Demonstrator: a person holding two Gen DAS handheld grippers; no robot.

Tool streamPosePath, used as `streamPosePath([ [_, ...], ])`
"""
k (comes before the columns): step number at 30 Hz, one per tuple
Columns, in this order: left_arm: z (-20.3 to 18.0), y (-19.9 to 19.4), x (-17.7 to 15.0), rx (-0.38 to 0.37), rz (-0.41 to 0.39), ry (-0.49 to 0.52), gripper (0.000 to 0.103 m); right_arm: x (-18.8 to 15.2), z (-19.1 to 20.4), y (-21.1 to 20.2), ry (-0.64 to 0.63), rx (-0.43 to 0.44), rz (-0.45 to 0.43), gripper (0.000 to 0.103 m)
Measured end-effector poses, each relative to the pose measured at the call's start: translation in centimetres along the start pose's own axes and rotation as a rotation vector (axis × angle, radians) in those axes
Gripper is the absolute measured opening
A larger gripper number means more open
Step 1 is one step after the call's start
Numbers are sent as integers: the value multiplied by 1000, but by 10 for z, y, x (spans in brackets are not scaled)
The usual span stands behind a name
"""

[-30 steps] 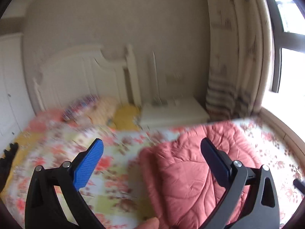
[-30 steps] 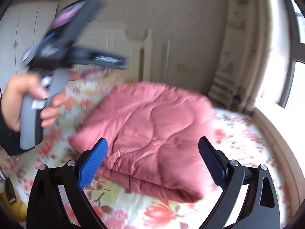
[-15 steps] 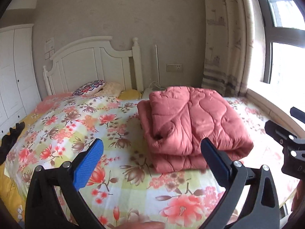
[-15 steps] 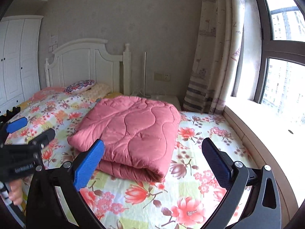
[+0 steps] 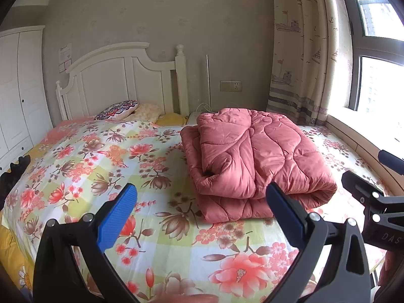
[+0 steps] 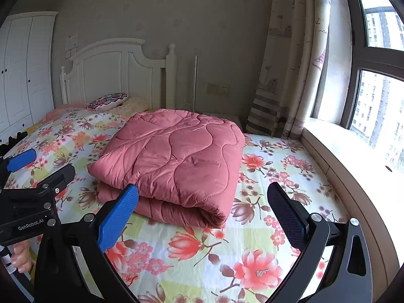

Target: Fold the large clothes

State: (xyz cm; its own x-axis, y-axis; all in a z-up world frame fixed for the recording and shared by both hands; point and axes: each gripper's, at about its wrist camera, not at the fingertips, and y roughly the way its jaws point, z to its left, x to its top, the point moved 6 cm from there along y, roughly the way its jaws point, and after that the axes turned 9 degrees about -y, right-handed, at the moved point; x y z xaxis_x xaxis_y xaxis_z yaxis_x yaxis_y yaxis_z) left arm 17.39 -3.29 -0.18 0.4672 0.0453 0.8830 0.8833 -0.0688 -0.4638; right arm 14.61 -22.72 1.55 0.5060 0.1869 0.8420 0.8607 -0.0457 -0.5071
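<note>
On the left tongs point(image 6: 22, 166), white lettering "GenRobot.AI"; quilt point(image 6: 174, 161) folded.

White lettering "GenRobot.AI" on the black body of the left gripper point(image 6: 21, 174), seen from the right wrist view. "DA5" (cut off at the frame edge, may run longer) on the body of the right gripper point(image 5: 373, 176), left wrist view. Paper notice point(image 5: 65, 58) on wall: unreadable.

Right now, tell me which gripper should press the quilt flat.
Probably the right gripper: the quilt lies straight ahead between its open fingers, close. From the left gripper, also open, the quilt sits off toward its right finger.
</note>
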Motion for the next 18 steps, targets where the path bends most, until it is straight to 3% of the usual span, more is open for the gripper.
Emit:
streamPosePath([
  [18,10,2,-2,9,5,-18,101,-7,20,7,-41,37,30,98],
])
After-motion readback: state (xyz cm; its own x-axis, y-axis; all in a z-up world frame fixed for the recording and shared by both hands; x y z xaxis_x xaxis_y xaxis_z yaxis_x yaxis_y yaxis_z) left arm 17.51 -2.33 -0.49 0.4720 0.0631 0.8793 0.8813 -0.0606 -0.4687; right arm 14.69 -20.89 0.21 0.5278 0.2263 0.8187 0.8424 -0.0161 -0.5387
